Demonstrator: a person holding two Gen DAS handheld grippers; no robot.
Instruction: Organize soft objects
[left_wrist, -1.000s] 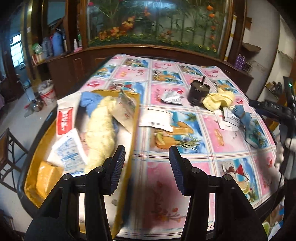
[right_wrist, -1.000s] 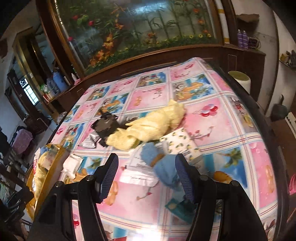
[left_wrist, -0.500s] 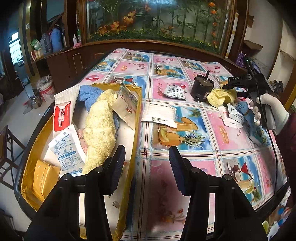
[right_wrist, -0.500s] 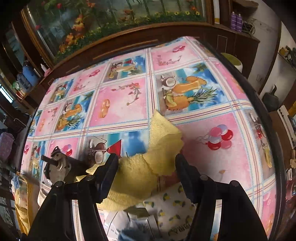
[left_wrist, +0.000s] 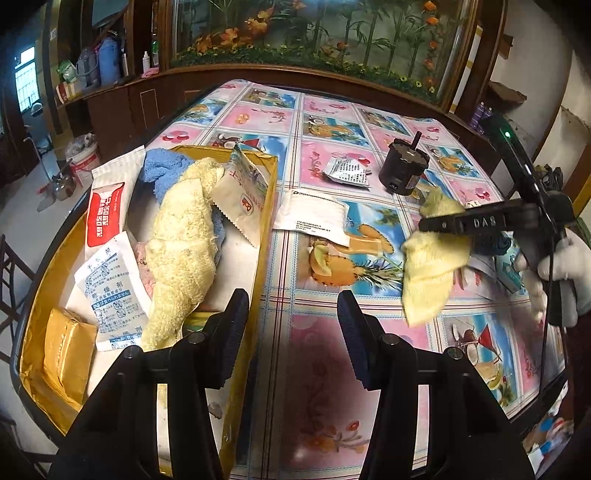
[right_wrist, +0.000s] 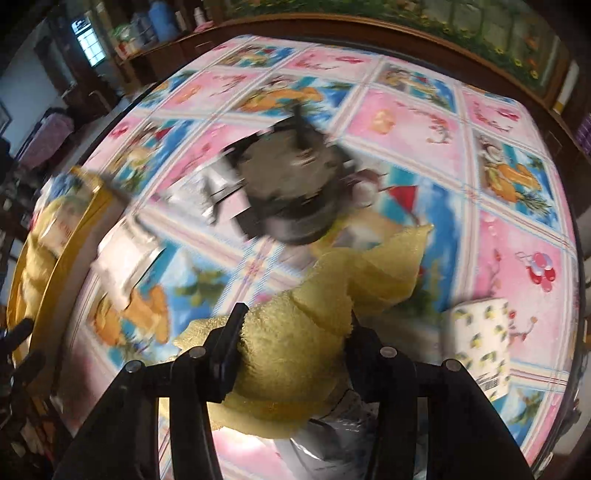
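Note:
A yellow cloth (left_wrist: 428, 273) hangs above the table at the right, bunched between the fingers of my right gripper (left_wrist: 443, 225). In the right wrist view the cloth (right_wrist: 295, 354) fills the gap of the right gripper (right_wrist: 295, 325), whose jaws are closing and pressing on it. My left gripper (left_wrist: 291, 306) stands open with nothing between its fingers, above the right wall of the yellow box (left_wrist: 267, 206). Inside the box lie a long yellow towel (left_wrist: 181, 251), a blue towel (left_wrist: 162, 170) and several sachets.
A black motor (left_wrist: 404, 171) stands behind the held cloth, blurred in the right wrist view. A white packet (left_wrist: 314, 218) and a silver sachet (left_wrist: 347, 171) lie mid-table. A lemon-print pack (right_wrist: 480, 332) lies to the right. A gloved hand (left_wrist: 565, 273) holds the right gripper.
The right gripper swung over the yellow cloth, dropped, rolled and closed on it. The cloth now hangs off the table, nearer the box. The left gripper has hardly moved.

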